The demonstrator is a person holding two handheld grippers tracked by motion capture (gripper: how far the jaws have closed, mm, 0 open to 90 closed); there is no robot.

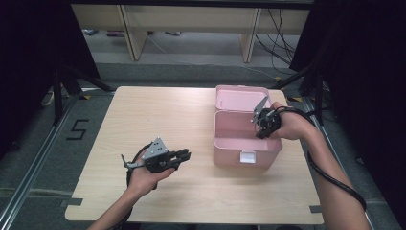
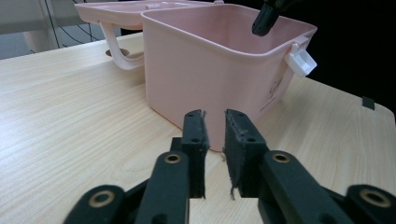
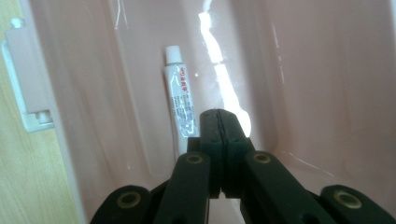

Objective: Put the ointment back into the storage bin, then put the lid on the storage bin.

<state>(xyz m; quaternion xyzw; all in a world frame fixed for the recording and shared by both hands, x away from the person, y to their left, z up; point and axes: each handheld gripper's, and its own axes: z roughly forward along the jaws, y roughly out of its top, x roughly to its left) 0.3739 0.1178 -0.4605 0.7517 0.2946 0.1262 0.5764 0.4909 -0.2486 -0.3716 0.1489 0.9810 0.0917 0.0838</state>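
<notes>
The right gripper (image 3: 218, 114) hangs inside the pink box (image 1: 225, 139), jaws pressed together on nothing; the tube (image 3: 180, 100) lies just left of their tips. Part the jaws first, shift left, then straddle the tube mid-body. The left gripper (image 2: 215, 116), jaws slightly apart, waits over the table (image 1: 158, 115).

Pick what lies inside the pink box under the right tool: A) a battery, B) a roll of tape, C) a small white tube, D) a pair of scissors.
C: the right gripper view shows a small white tube lying inside the pink box, beside the right tool, whose jaws are shut.
</notes>
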